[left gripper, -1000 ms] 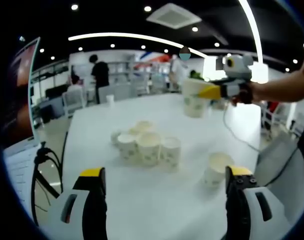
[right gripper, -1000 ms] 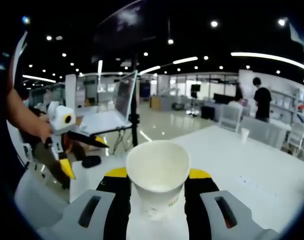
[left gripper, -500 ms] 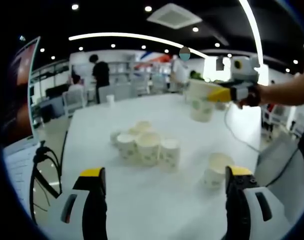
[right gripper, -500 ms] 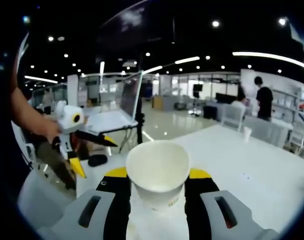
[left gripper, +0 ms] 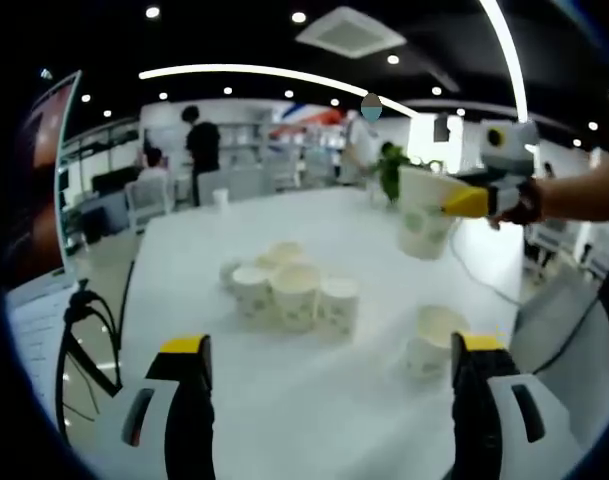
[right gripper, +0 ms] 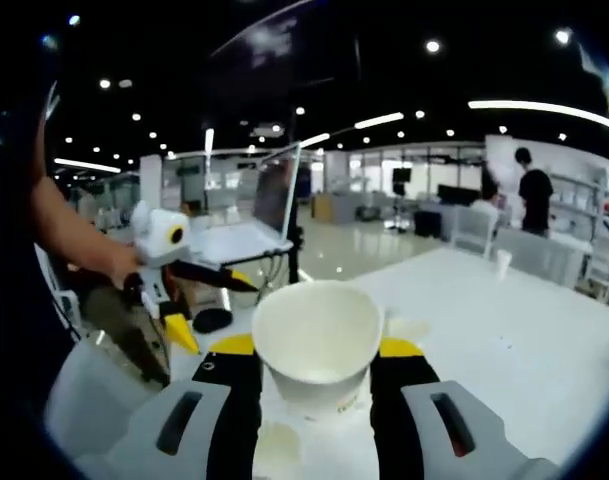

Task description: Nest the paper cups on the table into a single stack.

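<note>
Several white paper cups [left gripper: 289, 290] stand bunched together mid-table, and one single cup [left gripper: 431, 340] stands apart to their right. My left gripper [left gripper: 332, 345] is open near the table's front edge, with nothing between its jaws. From the right, my right gripper [left gripper: 484, 197] comes in above the table, shut on a printed paper cup [left gripper: 424, 212] that hangs tilted over the single cup. In the right gripper view that held cup [right gripper: 317, 345] sits between my right gripper's [right gripper: 317, 352] jaws, mouth toward the camera. The left gripper [right gripper: 212, 310] shows to its left, open.
The white table [left gripper: 284, 400] runs far back, with a small cup [left gripper: 220, 198] at its far end. A laptop on a tripod [right gripper: 269, 200] stands beside the table. A cable [left gripper: 474, 270] trails along the right side. People and chairs are in the background.
My right gripper has carried its cup rightward and a little lower, now above the single cup. The left gripper has stayed open and still.
</note>
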A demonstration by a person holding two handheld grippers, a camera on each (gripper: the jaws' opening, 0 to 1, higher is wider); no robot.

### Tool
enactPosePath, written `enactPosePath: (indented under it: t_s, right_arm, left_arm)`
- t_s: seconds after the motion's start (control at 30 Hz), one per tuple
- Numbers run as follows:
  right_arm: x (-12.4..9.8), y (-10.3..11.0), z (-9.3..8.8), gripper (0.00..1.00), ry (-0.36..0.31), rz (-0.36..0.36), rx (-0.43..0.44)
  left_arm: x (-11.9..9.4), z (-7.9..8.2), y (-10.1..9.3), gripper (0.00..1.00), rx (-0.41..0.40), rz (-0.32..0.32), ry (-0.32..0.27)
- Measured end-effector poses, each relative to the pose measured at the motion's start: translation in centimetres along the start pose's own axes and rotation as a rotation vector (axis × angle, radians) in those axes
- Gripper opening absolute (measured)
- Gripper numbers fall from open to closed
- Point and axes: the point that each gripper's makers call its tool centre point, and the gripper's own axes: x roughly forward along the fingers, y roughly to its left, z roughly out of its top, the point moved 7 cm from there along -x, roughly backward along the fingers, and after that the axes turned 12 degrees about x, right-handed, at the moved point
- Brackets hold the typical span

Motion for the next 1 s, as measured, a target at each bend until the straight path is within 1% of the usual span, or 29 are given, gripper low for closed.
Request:
enactPosePath:
  t_s: [0.47,1.0]
  right_arm:
    - [-1.1,1.6,0.1,0.39,-0.029,0.015,0.012]
    - [-1.8,3.0,-0.4,0.39,-0.030,0.030,0.004]
  left_arm:
    - [-0.1,0.1,-0.1,0.98,0.002,0.000,0.001]
    - [0.4,0.2,-0.2,0.97,0.010,-0.013,0.004]
